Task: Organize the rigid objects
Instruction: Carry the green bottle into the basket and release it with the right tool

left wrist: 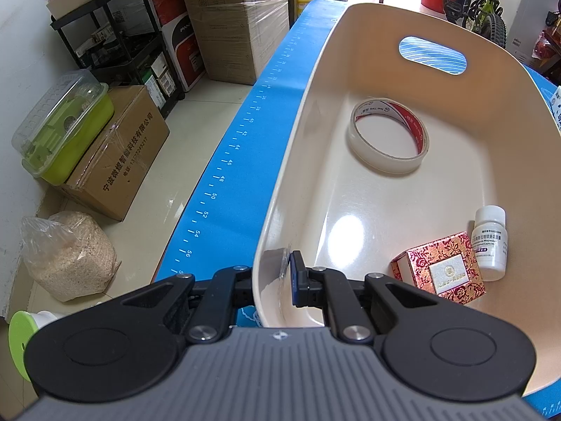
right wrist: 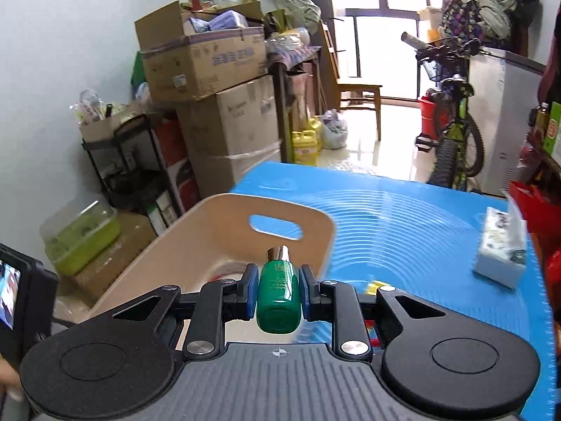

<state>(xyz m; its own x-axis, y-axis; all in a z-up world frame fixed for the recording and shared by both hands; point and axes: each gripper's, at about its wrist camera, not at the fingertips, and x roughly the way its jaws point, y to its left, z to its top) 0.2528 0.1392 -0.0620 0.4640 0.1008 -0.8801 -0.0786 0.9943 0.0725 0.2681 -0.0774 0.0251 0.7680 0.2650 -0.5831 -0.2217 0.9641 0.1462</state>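
Observation:
A beige basket (left wrist: 308, 105) stands on the blue mat (left wrist: 245, 140). Inside it lie a tape roll (left wrist: 387, 137), a red patterned box (left wrist: 438, 268) and a white pill bottle (left wrist: 491, 242). My left gripper (left wrist: 271, 280) is shut on the basket's near rim, one finger inside (left wrist: 298, 277), the other outside. In the right wrist view my right gripper (right wrist: 278, 291) is shut on a green bottle (right wrist: 278, 298) with a silver cap, held above the mat just right of the basket (right wrist: 217, 224).
A tissue pack (right wrist: 501, 245) lies on the mat (right wrist: 403, 217) at right. A small yellow item (right wrist: 373, 286) shows behind the right fingers. Cardboard boxes (left wrist: 119, 154), a black shelf (left wrist: 115, 35) and a bicycle (right wrist: 452, 122) stand around the table.

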